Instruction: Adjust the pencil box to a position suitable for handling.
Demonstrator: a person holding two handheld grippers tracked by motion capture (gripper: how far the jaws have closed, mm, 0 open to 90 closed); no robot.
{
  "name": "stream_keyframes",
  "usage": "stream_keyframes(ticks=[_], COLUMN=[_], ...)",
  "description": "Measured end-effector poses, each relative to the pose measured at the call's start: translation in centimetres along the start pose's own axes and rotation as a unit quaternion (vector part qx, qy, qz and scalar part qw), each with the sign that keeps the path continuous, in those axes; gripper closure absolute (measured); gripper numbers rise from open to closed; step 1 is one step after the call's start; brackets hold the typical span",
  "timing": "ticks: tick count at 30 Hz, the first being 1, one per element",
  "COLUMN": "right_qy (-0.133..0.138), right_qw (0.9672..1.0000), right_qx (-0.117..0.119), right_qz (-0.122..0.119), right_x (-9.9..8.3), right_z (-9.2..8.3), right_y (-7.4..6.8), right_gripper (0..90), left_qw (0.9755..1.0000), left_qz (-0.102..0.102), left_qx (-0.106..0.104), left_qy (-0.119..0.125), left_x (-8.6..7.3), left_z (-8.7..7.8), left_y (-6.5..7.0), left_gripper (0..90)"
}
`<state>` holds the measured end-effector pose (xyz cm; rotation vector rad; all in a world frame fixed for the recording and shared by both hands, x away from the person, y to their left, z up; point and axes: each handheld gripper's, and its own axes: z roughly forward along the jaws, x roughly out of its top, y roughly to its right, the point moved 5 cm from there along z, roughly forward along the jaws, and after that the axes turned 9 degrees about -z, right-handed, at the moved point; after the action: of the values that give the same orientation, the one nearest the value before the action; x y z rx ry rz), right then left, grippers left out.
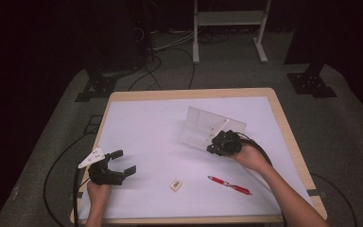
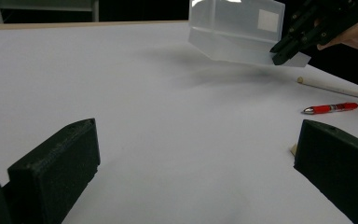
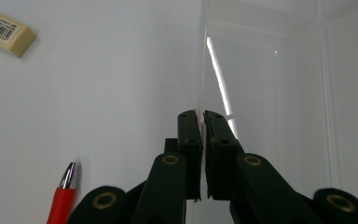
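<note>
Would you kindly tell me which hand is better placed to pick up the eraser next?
Left, probably. The left gripper is open with nothing between its jaws, and the eraser lies near it. The right gripper is shut on the clear box wall.

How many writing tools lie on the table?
2: a red pen near the front edge by the right forearm, and a pale stick-like pencil behind the clear box; others may be hidden.
</note>
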<state>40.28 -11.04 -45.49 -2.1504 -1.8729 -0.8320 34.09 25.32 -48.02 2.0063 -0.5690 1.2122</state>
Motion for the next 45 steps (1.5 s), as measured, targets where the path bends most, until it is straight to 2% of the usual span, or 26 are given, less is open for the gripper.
stream_keyframes(ticks=[14,32,45], right_qy=[0.009,0.001,-0.007], right_qw=[0.9997,0.9986,0.9977], right_qx=[0.022,0.044,0.063], right_qz=[-0.009,-0.028,-0.021], right_x=[1.3,2.1,2.1], right_z=[1.0,2.6,3.6], right_y=[-1.0,-2.0,-2.4], right_gripper=[85.4,85.2,84.9], left_qw=[1.0,1.0,1.0], left_qz=[0.0,0.0,-0.004], left_qx=[0.0,-0.001,-0.002], left_qy=[0.0,0.0,0.001], left_x=[0.0,0.0,0.0], left_z=[0.0,0.0,-0.1], left_y=[0.0,0.0,0.0], left_gripper=[0.0,0.0,0.0])
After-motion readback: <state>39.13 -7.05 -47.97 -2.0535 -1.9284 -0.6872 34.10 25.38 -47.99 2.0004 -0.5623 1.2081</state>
